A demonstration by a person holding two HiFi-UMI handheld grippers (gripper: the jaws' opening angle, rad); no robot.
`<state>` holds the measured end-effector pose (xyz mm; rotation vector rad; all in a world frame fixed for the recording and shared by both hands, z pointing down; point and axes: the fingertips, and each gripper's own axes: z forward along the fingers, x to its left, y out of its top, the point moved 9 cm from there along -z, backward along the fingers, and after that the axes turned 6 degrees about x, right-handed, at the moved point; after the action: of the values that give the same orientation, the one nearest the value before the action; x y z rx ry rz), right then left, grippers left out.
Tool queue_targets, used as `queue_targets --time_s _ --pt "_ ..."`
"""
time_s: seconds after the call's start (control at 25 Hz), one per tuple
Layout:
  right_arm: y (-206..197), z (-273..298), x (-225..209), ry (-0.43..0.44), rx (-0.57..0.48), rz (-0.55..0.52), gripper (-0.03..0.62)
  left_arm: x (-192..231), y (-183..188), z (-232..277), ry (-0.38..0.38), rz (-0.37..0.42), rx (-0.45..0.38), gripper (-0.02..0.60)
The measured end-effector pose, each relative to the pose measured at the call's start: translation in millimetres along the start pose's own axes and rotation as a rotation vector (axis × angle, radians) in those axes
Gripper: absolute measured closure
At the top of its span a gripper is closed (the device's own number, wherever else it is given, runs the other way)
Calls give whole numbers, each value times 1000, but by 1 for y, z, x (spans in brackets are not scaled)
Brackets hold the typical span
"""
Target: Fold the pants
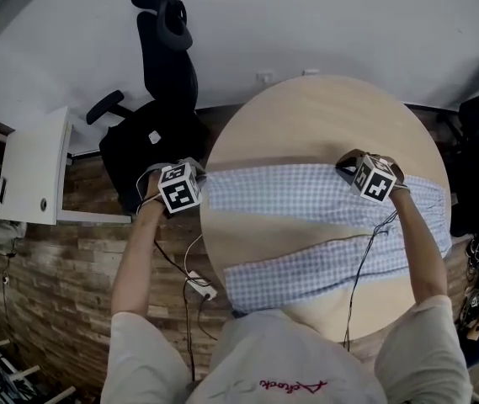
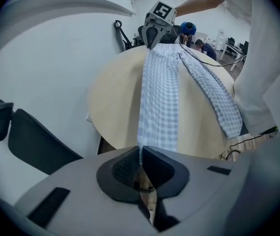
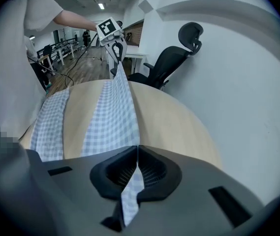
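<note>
The pants (image 1: 306, 204) lie spread in a V on the round table (image 1: 323, 112). L gripper (image 1: 199, 175) is clamped on the far leg's hem at the table's left edge, R gripper (image 1: 346, 167) clamped further along the same leg. Cloth is taut btwn them.

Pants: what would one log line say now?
left gripper: shut on pants | right gripper: shut on pants | one leg stretched between them over table

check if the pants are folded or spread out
Spread, not folded: the pants lie across the table, both legs apart. The left tongs and right tongs are each shut on the far leg's edge.
</note>
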<state>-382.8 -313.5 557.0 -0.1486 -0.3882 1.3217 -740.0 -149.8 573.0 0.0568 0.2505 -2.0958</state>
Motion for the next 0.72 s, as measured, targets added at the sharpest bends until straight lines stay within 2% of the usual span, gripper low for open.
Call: queue_targets --time_s 0.24,0.72 --pt "-8 -37 50 -52 -52 -32 557 -65 0 -32 73 -22 2 537" --pt "-34 -84 184 -92 -90 -135 559 -216 -8 -64 204 -87 6 537"
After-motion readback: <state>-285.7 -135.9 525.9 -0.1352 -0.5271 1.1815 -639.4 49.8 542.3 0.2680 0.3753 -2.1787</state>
